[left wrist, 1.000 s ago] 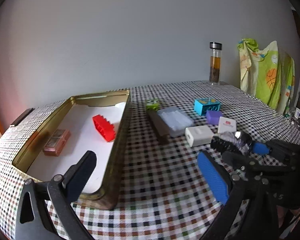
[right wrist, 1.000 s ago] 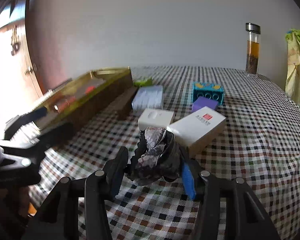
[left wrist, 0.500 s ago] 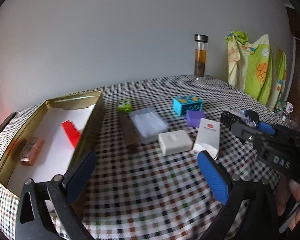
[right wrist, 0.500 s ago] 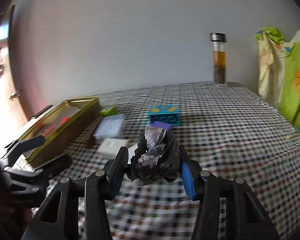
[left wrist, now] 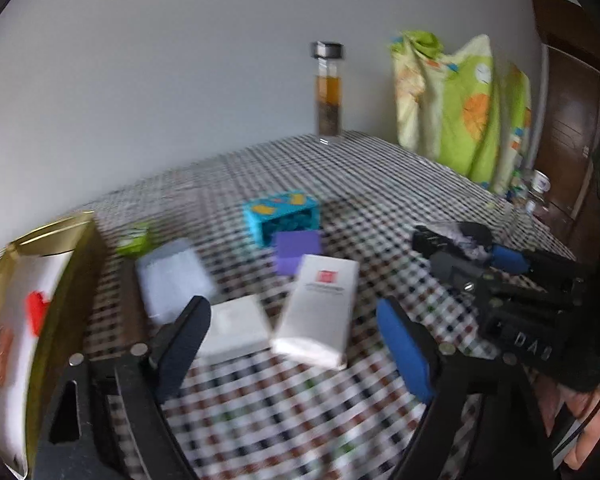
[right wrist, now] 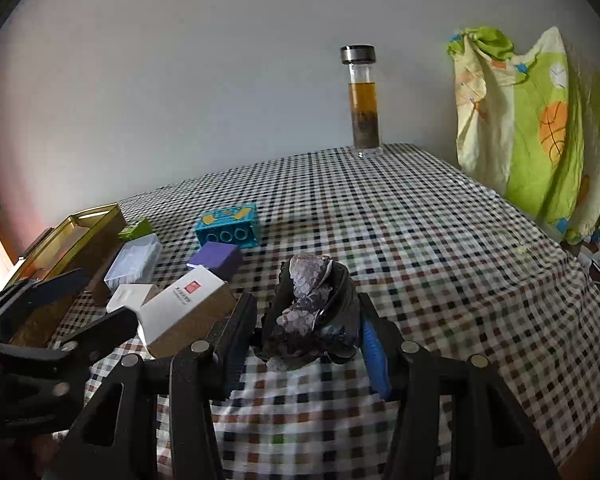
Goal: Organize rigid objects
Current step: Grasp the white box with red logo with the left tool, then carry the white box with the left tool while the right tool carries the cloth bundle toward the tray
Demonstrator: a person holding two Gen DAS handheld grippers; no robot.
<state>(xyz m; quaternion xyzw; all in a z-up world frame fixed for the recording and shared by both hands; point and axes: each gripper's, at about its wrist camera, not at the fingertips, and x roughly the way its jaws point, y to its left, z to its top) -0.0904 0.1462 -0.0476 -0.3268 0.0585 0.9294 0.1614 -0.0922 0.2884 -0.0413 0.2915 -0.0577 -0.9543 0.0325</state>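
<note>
My left gripper [left wrist: 292, 344] hangs low over the checked table, its jaws closing. A white box with a red logo [left wrist: 320, 312] and a small white box [left wrist: 236, 330] lie just ahead between its fingers, untouched. A clear plastic case [left wrist: 172, 280], a purple block [left wrist: 298, 250], a teal block [left wrist: 280, 216] and a green block [left wrist: 134, 238] lie beyond. The gold tin [left wrist: 72, 280] at the left holds a red brick [left wrist: 36, 312]. My right gripper [right wrist: 308, 332] is shut on a dark mottled object [right wrist: 312, 312], held above the cloth to the right of the boxes.
A glass bottle of amber liquid [right wrist: 362, 100] stands at the table's far edge by the wall. A green and yellow cloth [right wrist: 532, 120] hangs past the right edge. A brown bar [left wrist: 130, 304] lies beside the tin.
My left gripper has swung right from the tin to the white boxes, and its jaws have narrowed. My right gripper has carried the dark object rightward, away from the boxes.
</note>
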